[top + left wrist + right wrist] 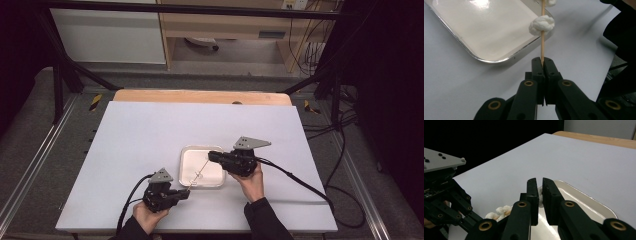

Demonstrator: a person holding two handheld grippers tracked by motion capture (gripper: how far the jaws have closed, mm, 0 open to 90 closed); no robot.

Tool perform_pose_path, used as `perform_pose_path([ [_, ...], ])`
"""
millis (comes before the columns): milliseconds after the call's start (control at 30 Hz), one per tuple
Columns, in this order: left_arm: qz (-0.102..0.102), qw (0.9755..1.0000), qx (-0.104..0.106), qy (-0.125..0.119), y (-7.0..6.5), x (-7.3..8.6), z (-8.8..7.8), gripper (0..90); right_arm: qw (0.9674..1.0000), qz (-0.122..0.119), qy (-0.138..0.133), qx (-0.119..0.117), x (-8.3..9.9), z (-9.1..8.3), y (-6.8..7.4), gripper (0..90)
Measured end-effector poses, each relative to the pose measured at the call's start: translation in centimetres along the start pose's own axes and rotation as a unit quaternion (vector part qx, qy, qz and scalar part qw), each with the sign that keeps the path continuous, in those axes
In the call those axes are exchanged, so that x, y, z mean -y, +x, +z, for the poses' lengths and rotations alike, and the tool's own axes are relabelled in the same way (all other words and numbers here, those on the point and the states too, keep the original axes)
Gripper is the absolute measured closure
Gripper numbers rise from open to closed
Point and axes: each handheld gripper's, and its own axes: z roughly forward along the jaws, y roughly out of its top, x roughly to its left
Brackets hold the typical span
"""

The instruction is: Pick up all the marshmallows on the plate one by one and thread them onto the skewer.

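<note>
Two grippers: both over the near half of the table [150,135]
Left gripper [542,62]: jaws clamped on the near end of the skewer [542,45]
Right gripper [539,192]: jaws narrow, pinching a white piece [540,195] at the skewer's far end
Skewer: slanting over the tray [469,53], its near end past the rim
Marshmallow [541,25]: threaded on the skewer, above the tray's near edge
Tray: white, flat on the table, between the two hands

Skewer [542,37] top cut off by left gripper view's upper edge; second white lump [550,2] half cropped; tray [584,200] partly hidden behind right gripper's fingers [550,195].
</note>
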Motion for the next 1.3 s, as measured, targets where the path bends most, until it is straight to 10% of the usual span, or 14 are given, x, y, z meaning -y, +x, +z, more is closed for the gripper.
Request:
perform_pose_path([
  [1067, 0.003, 0.9995, 0.005, 0.031, -0.3, 0.1, 1.1, 88.8, 0.9984, -0.044, 0.023, 0.026, 0.9, 0.1, 0.6, 86.2],
  [1300, 0.004, 0.9997, 0.002, 0.026, -0.2, 0.1, 0.8, 88.8, 0.9996, -0.02, 0.014, 0.01, 0.6, -0.2, 0.3, 82.9],
])
